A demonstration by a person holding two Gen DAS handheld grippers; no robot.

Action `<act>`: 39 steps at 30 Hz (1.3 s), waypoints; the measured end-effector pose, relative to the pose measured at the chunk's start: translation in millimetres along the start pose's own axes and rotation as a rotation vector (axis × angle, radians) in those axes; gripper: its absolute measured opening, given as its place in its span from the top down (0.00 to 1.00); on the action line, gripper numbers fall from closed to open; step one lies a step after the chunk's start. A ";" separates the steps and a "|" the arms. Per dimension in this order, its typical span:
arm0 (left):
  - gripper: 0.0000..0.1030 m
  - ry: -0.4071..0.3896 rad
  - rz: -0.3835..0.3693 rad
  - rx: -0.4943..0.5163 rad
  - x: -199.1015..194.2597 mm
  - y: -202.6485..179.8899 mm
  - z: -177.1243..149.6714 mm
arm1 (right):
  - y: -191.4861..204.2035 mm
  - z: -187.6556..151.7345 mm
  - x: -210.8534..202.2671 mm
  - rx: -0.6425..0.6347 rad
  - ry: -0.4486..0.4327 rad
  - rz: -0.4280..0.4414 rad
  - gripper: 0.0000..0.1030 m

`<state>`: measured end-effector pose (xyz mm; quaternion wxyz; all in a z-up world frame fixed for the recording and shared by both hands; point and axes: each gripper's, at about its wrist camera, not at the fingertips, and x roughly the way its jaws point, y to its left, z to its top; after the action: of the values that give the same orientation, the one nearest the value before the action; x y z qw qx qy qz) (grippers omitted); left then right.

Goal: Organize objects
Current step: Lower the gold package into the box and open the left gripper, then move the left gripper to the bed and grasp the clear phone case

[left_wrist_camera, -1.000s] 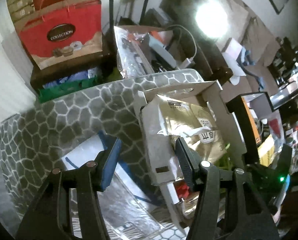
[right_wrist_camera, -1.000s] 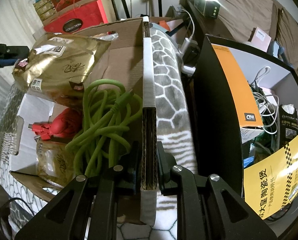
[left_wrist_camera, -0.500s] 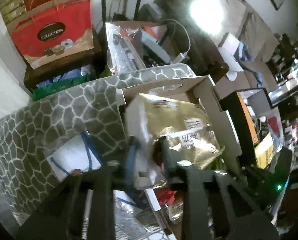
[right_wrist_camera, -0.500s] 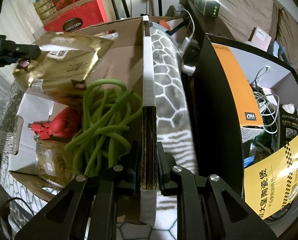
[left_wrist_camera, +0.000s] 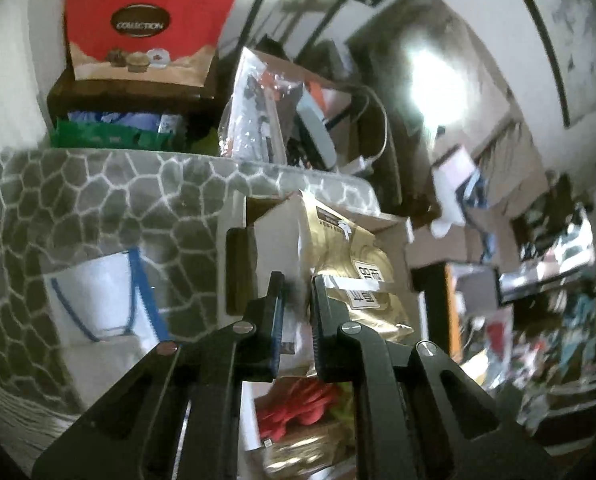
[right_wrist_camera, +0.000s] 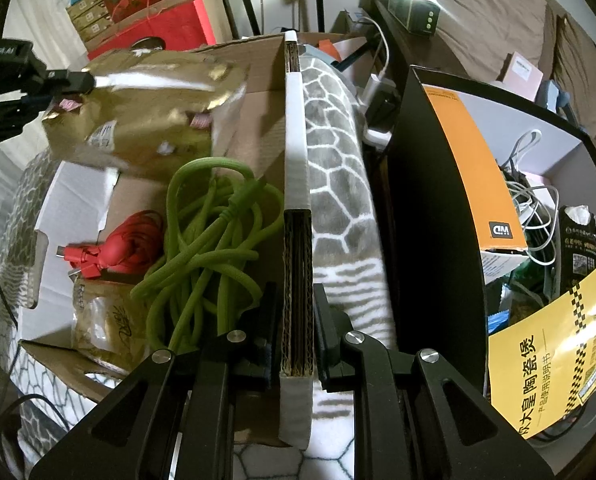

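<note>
A cardboard box (right_wrist_camera: pixel 258 92) lies open on a patterned blanket. Inside it are a coiled green cable (right_wrist_camera: pixel 210 232), a red cable (right_wrist_camera: pixel 118 244) and a small gold packet (right_wrist_camera: pixel 106 328). A large gold foil bag (right_wrist_camera: pixel 146 108) hangs tilted above the box's far end. My left gripper (left_wrist_camera: pixel 298 280) has the bag's pale edge (left_wrist_camera: pixel 294 292) between its jaws, which are closing on it; the gold face (left_wrist_camera: pixel 349 256) shows to the right. From the right wrist view that gripper (right_wrist_camera: pixel 86 78) pinches the bag's corner. My right gripper (right_wrist_camera: pixel 296 292) is shut on the box's side wall (right_wrist_camera: pixel 296 160).
A grey blanket with a cell pattern (left_wrist_camera: pixel 78 208) covers the surface. A white bag with blue handles (left_wrist_camera: pixel 94 292) lies left of the box. A black box with an orange panel (right_wrist_camera: pixel 457 184) stands to the right, full of cables and a yellow leaflet (right_wrist_camera: pixel 557 360). A red gift bag (left_wrist_camera: pixel 146 28) stands behind.
The left jaws have closed from wide apart onto the gold bag's edge, and the gripper has rolled. The bag has tipped up off the box's contents. The right gripper has not moved.
</note>
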<state>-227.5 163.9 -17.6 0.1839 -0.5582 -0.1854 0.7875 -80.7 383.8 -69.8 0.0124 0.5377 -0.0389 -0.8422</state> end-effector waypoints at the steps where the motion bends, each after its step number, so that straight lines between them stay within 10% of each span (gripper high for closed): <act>1: 0.89 -0.013 -0.010 -0.016 0.5 0.0 0.3 | -0.2 -0.3 0.0 0.000 0.000 -0.001 0.84; 16: 0.86 0.033 0.107 0.010 42.9 -9.1 -18.8 | -1.8 -0.9 1.0 0.002 -0.001 0.002 0.84; 20: 0.75 0.033 0.106 0.045 39.1 -9.5 -20.4 | -1.8 -1.0 1.2 0.001 -0.001 0.002 0.84; 24: 0.43 0.034 0.076 0.137 23.2 -23.3 -18.9 | -1.0 -1.4 2.0 -0.001 -0.001 -0.002 0.84; 39: 0.28 -0.010 0.202 0.226 -57.6 38.5 -14.2 | 1.1 -0.6 1.0 0.001 -0.003 0.000 0.84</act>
<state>-199.4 103.3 5.6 0.1644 -0.5458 -0.0397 0.8207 -80.7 382.6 -70.9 0.0119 0.5366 -0.0392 -0.8429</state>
